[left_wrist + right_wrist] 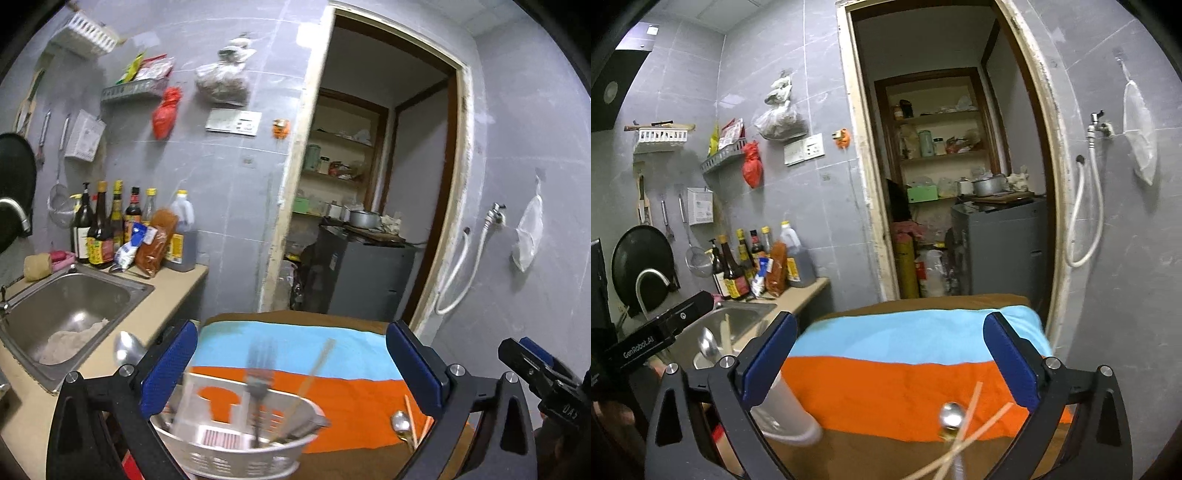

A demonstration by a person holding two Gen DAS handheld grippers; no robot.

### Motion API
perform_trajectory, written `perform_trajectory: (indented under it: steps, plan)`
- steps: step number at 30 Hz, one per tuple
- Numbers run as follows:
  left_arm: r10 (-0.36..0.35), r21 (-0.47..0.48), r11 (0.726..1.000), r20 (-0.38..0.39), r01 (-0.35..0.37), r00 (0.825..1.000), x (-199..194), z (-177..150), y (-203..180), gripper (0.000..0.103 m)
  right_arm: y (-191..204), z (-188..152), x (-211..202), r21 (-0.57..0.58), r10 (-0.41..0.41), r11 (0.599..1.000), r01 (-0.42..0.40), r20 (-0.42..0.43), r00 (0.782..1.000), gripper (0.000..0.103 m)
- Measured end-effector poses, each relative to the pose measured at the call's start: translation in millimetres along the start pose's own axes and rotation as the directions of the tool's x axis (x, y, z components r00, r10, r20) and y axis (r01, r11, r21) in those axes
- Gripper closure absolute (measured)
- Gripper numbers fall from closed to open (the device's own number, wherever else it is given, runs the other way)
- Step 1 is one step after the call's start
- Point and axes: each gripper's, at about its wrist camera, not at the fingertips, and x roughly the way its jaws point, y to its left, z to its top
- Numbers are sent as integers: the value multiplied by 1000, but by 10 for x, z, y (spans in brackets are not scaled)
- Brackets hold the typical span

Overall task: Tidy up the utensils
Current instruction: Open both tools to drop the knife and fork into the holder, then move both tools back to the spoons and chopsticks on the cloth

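Note:
A white plastic utensil basket (236, 443) stands at the near left of a table covered by an orange and blue cloth (332, 391). It holds a fork (258, 373), a chopstick (314, 373) and other utensils. My left gripper (291, 373) is open, its jaws wide on either side of the basket. A spoon (400, 422) and chopstick (412, 421) lie on the cloth to the right. In the right wrist view my right gripper (890, 365) is open above a spoon (951, 415) and chopsticks (975, 424) on the cloth (886, 391). The basket (783, 413) is blurred at left.
A steel sink (70, 310) and counter with sauce bottles (107, 229) lie to the left. A ladle (125, 349) sticks up by the left finger. A doorway (369, 184) to a storeroom is behind the table. A tap and hose (1086, 192) hang on the right wall.

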Motion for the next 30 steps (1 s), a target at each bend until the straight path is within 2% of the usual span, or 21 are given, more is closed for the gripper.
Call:
perform_trajectory:
  steps: [9,16,20,25,27,29,30]
  plan:
    - [-42,65,997,-62,46,997,104,-293,-642,0,-689,-94,-148,9,-63,998,63,-49,997,4]
    - [-53,60,996,-160,64,986,308,-589,-926,0,-1189,-314,6,62,-54,996,64,-154,987,4]
    - [-59,67,995,-219,75,974,498,-759,-1021,0,-1413,-540,171,99,-24,994,48,-226,974,4]
    - [-97,71,990,-314,126,944,818,-990,-1106,0,-1630,-871,476,162,22,986,33,-328,944,5]
    - [-116,66,987,-348,148,930,943,-1062,-1132,0,-1694,-996,611,198,47,980,28,-364,930,14]
    - [-131,61,984,-386,167,913,1095,-1127,-1152,2,-1738,-1119,771,227,70,974,25,-402,913,33]
    - [-135,61,983,-402,173,906,1154,-1152,-1158,6,-1745,-1170,820,234,77,972,25,-415,907,35]
